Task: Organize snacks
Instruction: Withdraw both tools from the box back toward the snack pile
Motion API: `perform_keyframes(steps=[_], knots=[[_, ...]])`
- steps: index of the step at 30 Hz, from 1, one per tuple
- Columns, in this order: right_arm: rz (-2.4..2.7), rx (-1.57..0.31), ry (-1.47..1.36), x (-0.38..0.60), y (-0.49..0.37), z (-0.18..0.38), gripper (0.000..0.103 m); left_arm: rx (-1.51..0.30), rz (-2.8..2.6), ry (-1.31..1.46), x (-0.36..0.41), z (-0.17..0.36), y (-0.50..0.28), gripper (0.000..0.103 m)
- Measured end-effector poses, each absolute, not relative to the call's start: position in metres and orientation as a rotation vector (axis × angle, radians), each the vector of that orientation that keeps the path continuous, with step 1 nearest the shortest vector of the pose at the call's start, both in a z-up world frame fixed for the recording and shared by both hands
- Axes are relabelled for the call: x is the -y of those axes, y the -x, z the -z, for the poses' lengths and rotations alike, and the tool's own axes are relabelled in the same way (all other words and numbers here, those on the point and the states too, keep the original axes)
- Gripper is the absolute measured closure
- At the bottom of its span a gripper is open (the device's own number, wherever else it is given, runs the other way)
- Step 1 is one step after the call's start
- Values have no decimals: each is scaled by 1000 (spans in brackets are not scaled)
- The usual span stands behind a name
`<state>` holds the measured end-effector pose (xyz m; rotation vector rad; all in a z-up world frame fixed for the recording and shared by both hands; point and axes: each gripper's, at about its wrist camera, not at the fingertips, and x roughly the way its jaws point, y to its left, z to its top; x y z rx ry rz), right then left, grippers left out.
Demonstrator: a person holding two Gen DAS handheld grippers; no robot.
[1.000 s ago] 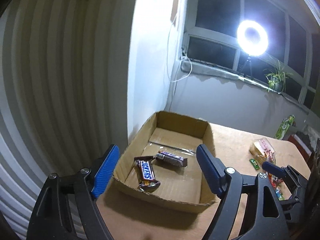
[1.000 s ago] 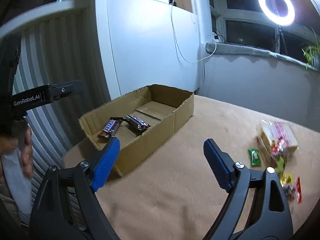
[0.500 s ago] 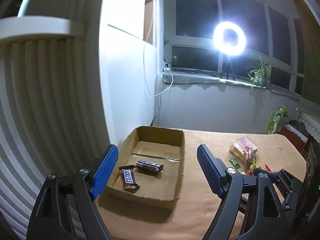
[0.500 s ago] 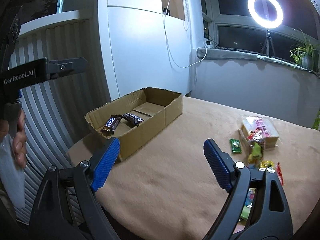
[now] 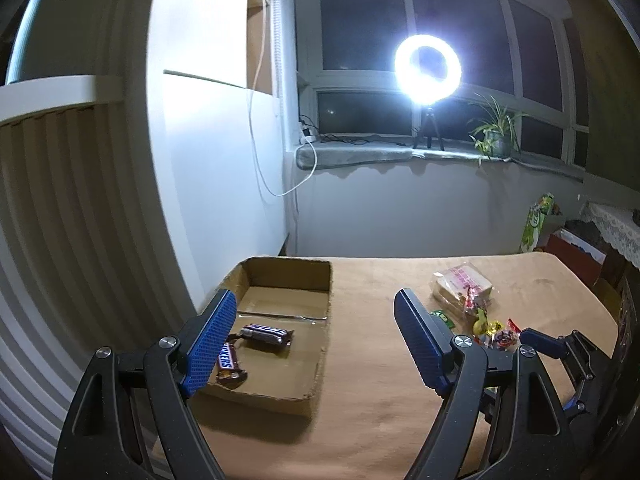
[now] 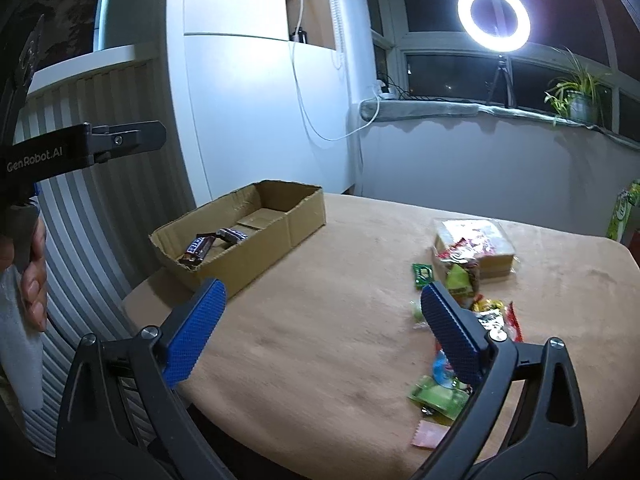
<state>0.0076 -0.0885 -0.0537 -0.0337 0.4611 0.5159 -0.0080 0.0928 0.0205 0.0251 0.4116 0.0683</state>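
A shallow cardboard box [image 5: 318, 360] [image 6: 256, 256] lies at the left end of the tan table [image 5: 368, 400] [image 6: 328, 320]. Inside it lie a Snickers bar [image 5: 229, 360] [image 6: 200, 249] and a darker bar [image 5: 266, 334] [image 6: 232, 235]. Loose snacks [image 5: 490, 326] [image 6: 480, 312] and a clear bread pack [image 5: 460, 286] [image 6: 472, 244] are piled on the right side. My left gripper [image 5: 316, 340] hovers open near the box's front, nothing between its blue pads. My right gripper [image 6: 320, 332] hangs over the table's near edge, its jaws opening, empty; snacks lie behind its right finger [image 6: 452, 332].
A white cabinet [image 5: 216, 160] and ribbed wall panel [image 5: 60, 240] stand left of the table. A ring light [image 5: 427, 69], a plant [image 5: 494, 136] and a sill lie behind. A green carton [image 5: 538, 220] stands at the far right. A hand [image 6: 32, 280] holds the left gripper.
Both grippers have drawn back from the box, so it looks smaller and more of the table and snack pile shows. The right gripper's fingers now stand wider apart.
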Motion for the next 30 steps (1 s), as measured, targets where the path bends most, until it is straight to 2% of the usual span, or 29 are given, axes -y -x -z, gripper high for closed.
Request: perform_keyframes(steps=[18,30], knots=[[-373,-544,-17,174,-2,95,3,-526,56,-73,-31,15,-12,22],[-407,-639,42,192,-6,136,3,-723,217,-23,15,80,-32,22]])
